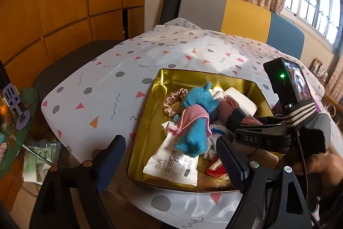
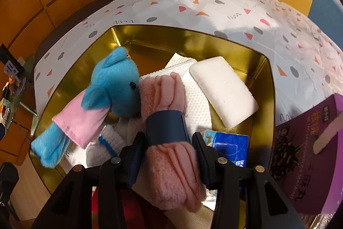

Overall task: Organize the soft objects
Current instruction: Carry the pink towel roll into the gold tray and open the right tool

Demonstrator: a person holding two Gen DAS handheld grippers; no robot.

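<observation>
In the right wrist view, the right gripper (image 2: 166,153) is reaching down into the gold tin (image 2: 270,87), and a rolled pink towel (image 2: 171,143) with a dark blue band (image 2: 166,127) is lying between its two fingers. The fingers are sitting close on either side of the roll, but whether the pads are still pressing it is hard to make out. The roll's near end is hanging over the frame's lower middle, hiding what lies beneath.

At centre left, a blue plush toy (image 2: 115,83) with a pink cloth piece is lying tilted, its head touching the towel's far end. At centre right a white sponge-like block (image 2: 223,91) is resting on a white dimpled cloth (image 2: 193,100). A blue packet (image 2: 227,143) is peeking out at lower right, mostly covered by the gripper. A purple box (image 2: 304,164) is being cut off by the right edge.

In the left wrist view, the left gripper (image 1: 171,156) is hovering at the tin's (image 1: 150,121) near edge with fingers spread wide and nothing between them. The right gripper (image 1: 238,121) is entering from the right, blocking that side of the tin. A white wipes packet (image 1: 171,164) is lying partly under the plush toy (image 1: 197,117), and a tan scrunchie (image 1: 173,102) is sitting behind it. A hand (image 1: 317,166) is showing at the right edge.
</observation>
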